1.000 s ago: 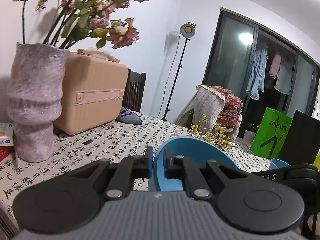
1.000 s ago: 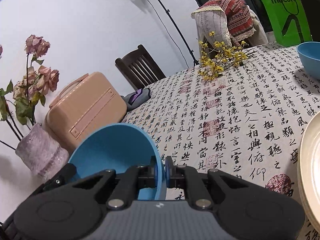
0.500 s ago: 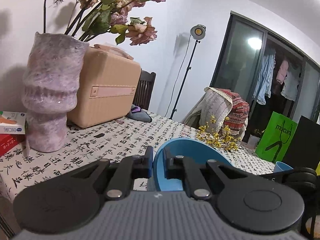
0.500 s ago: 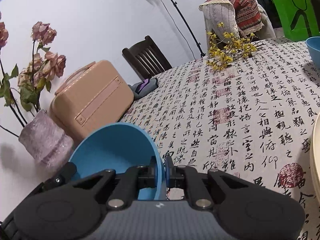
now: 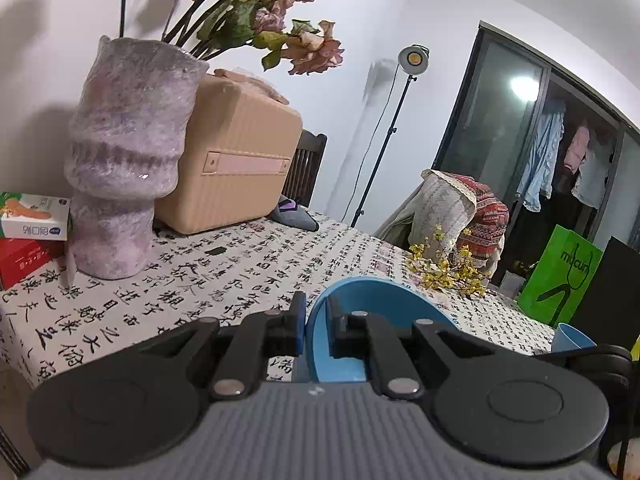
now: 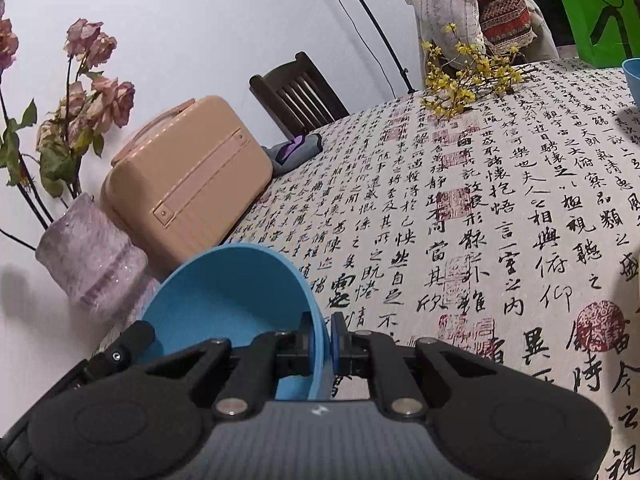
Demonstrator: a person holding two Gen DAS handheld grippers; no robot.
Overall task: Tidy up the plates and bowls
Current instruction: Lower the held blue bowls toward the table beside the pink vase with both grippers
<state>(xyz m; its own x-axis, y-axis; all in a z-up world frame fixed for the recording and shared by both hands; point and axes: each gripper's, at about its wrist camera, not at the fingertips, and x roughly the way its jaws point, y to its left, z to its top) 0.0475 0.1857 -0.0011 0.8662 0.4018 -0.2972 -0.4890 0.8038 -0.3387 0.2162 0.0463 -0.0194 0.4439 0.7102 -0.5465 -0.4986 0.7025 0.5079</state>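
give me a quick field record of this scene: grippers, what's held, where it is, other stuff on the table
left gripper: shut on the rim of the blue bowl
right gripper: shut on the opposite rim of the same bowl
bowl: tilted, held by both grippers; whether it clears the tablecloth cannot be told
second bowl: blue, at the far right of the table
vase: purple, holds dried roses, at the left
case: peach, right behind the vase
yellow flowers: lying at the table's far edge

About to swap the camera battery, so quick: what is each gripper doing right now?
Left gripper: shut on the rim of the blue bowl.
Right gripper: shut on the opposite rim of the same blue bowl.
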